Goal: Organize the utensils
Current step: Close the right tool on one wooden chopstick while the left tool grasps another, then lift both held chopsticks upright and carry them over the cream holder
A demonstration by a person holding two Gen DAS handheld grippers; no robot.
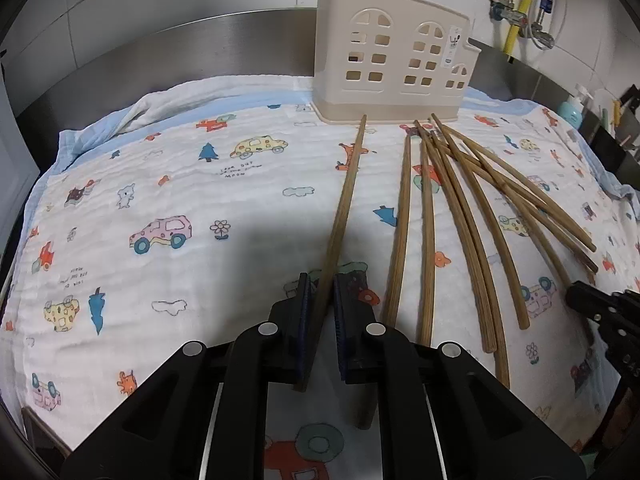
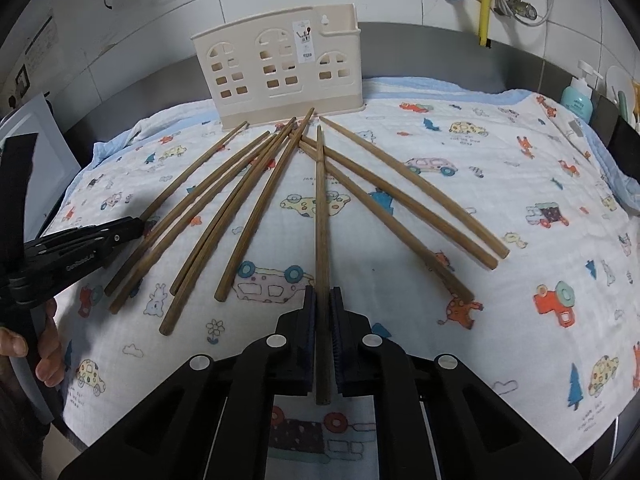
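Observation:
Several brown wooden chopsticks (image 2: 248, 208) lie fanned out on a cartoon-print cloth (image 1: 140, 184), tips pointing toward a beige utensil holder (image 1: 390, 56) with house-shaped cut-outs at the back; the holder also shows in the right wrist view (image 2: 280, 68). My left gripper (image 1: 320, 280) is shut on one chopstick (image 1: 348, 184) near its thick end. My right gripper (image 2: 322, 294) is shut on another chopstick (image 2: 320, 208), which points straight toward the holder. The left gripper also shows at the left edge of the right wrist view (image 2: 80, 248).
A steel counter edge and tiled wall (image 1: 200, 8) run behind the holder. A blue soap bottle (image 2: 576, 98) stands at the back right, with pipes and a yellow hose (image 2: 486, 4) on the wall. The right gripper's tip (image 1: 600, 308) shows at the right edge.

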